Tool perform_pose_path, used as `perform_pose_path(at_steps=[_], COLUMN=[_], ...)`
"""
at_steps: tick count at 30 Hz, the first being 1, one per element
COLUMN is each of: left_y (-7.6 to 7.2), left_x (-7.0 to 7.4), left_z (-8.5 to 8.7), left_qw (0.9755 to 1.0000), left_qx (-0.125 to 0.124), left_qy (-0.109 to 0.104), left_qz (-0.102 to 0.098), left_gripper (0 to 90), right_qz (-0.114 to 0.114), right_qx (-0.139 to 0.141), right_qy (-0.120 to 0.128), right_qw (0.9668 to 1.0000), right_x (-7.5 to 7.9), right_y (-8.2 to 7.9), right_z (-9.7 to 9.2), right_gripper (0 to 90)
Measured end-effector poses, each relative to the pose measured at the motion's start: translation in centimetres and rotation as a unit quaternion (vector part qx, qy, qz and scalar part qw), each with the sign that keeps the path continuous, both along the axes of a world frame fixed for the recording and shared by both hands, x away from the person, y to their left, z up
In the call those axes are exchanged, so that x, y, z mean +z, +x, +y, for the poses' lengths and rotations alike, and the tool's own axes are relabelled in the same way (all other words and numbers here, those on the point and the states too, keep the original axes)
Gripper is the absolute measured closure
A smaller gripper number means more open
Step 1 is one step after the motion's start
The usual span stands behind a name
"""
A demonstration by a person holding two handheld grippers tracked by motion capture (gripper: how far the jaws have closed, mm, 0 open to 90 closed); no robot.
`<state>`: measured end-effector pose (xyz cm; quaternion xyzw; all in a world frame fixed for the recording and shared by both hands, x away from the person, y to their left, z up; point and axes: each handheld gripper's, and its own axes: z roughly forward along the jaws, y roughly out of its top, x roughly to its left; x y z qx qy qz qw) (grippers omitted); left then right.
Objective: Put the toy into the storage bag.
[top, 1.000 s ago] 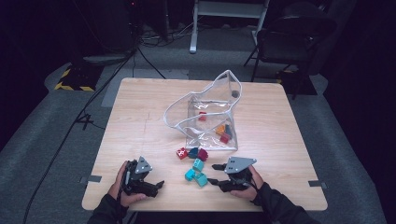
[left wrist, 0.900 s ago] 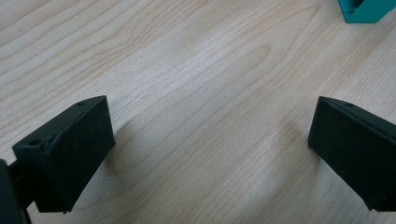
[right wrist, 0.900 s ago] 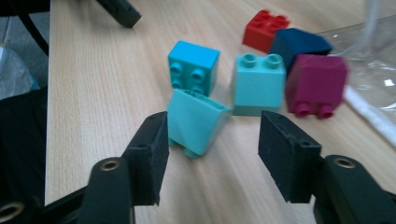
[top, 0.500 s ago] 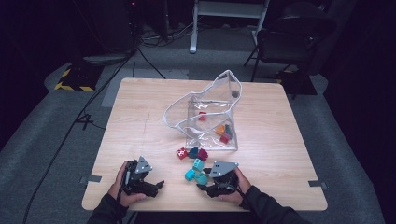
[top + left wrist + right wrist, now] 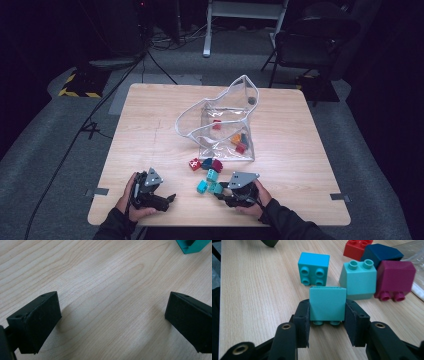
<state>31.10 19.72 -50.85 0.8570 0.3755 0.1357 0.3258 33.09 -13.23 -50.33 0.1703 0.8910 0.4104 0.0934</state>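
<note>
Your left gripper [image 5: 167, 200] rests on the table [image 5: 150, 125], well to the left of the clear plastic bag [image 5: 220, 125], its jaws spread wide with nothing between them. Nearer the bag, your right gripper [image 5: 327, 321] has just been closing and now clamps a teal block [image 5: 327, 303] by its two sides, the block lying on the table in front of the bag. Beside it sit a cyan block [image 5: 314, 268], a pale teal block [image 5: 358, 278], a magenta block [image 5: 394, 278], a navy block [image 5: 382, 252] and a red block [image 5: 355, 247]. The pick-up step looks done; next you would likely lift and carry the block up to the bag's open mouth. No writing or brand is readable.
</note>
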Motion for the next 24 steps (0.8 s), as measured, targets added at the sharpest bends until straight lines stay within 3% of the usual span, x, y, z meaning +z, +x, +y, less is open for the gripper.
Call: perform_pose_path(at_steps=[8, 16, 24], left_y=[0.0, 0.0, 0.0], left_x=[0.0, 0.0, 0.0], left_z=[0.0, 0.0, 0.0], left_qw=[1.0, 1.0, 1.0], left_qx=[0.001, 0.0, 0.001], left_qy=[-0.001, -0.001, 0.0], left_qz=[0.001, 0.0, 0.0], left_gripper=[0.6, 0.6, 0.6], right_qz=[-0.001, -0.02, -0.048], right_qx=[-0.02, -0.042, -0.064], right_qy=[0.029, 0.047, 0.078], right_qw=[0.9994, 0.9978, 0.9937], right_x=[1.4, 2.9, 5.5], right_y=[0.5, 1.0, 1.4], right_z=[-3.2, -5.1, -7.3], right_gripper=[59.7, 59.7, 59.7])
